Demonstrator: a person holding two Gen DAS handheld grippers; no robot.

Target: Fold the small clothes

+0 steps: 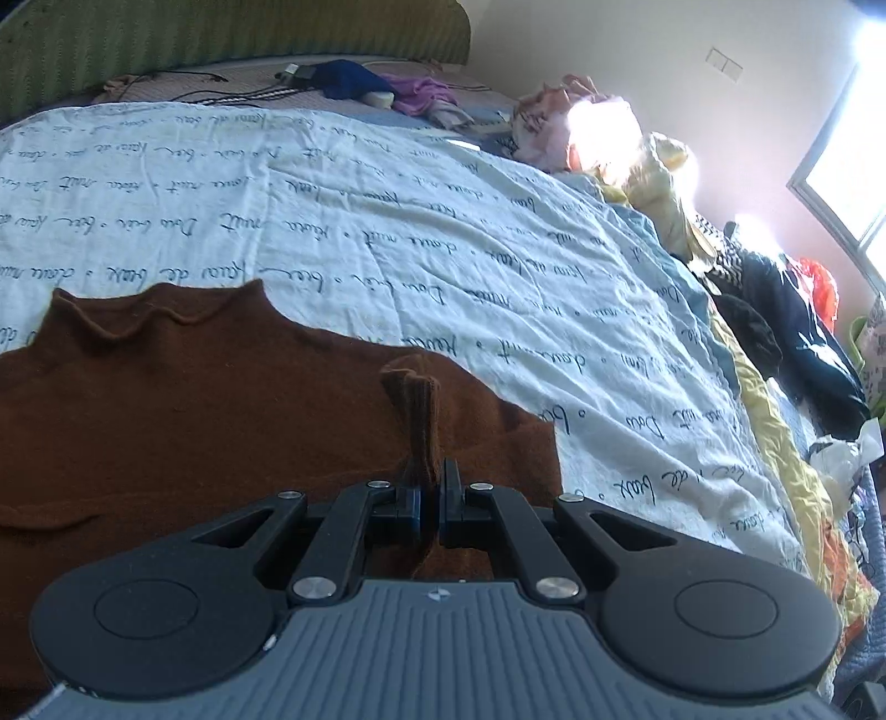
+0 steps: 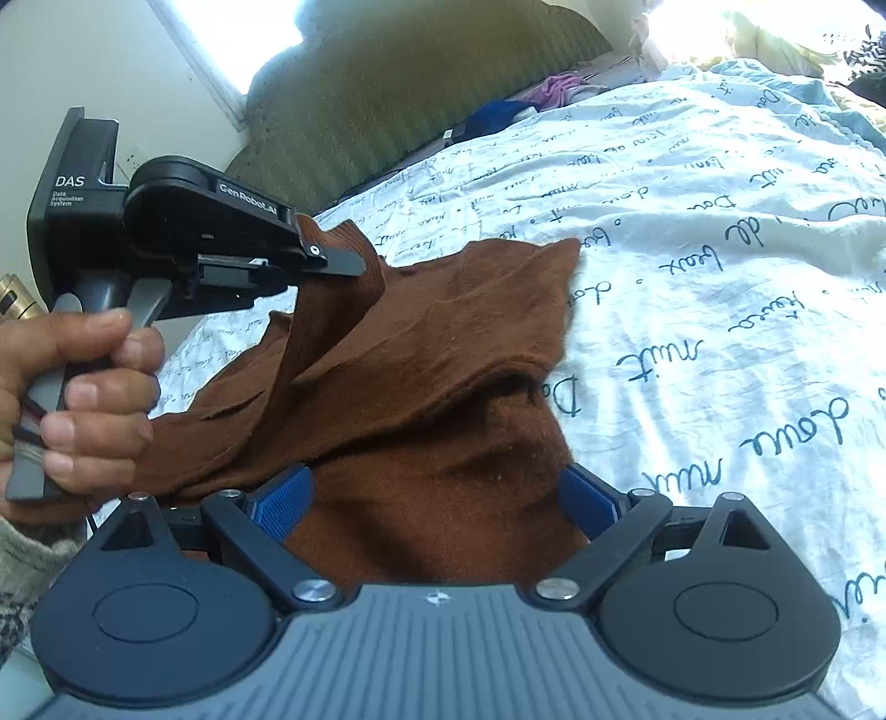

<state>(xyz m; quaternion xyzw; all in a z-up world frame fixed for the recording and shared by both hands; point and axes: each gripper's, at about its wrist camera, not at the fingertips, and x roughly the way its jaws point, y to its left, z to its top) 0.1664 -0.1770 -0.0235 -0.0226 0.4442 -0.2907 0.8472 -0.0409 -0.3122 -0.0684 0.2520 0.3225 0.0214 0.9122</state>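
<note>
A small brown knit sweater (image 1: 183, 399) lies on a pale blue sheet (image 1: 354, 221) printed with dark handwriting. My left gripper (image 1: 431, 487) is shut on a pinched fold of the sweater, which sticks up between the fingers. In the right wrist view the left gripper (image 2: 338, 260) holds a sleeve or edge of the sweater (image 2: 432, 354) lifted and draped over the body. My right gripper (image 2: 437, 498) is open, its blue pads (image 2: 279, 507) spread on either side of the sweater's near part, fabric lying between them.
A green headboard (image 1: 221, 39) stands at the far end of the bed. Cables, a blue cloth (image 1: 349, 77) and pink clothes lie near it. A heap of clothes (image 1: 764, 310) runs along the bed's right edge under a bright window (image 1: 847, 166).
</note>
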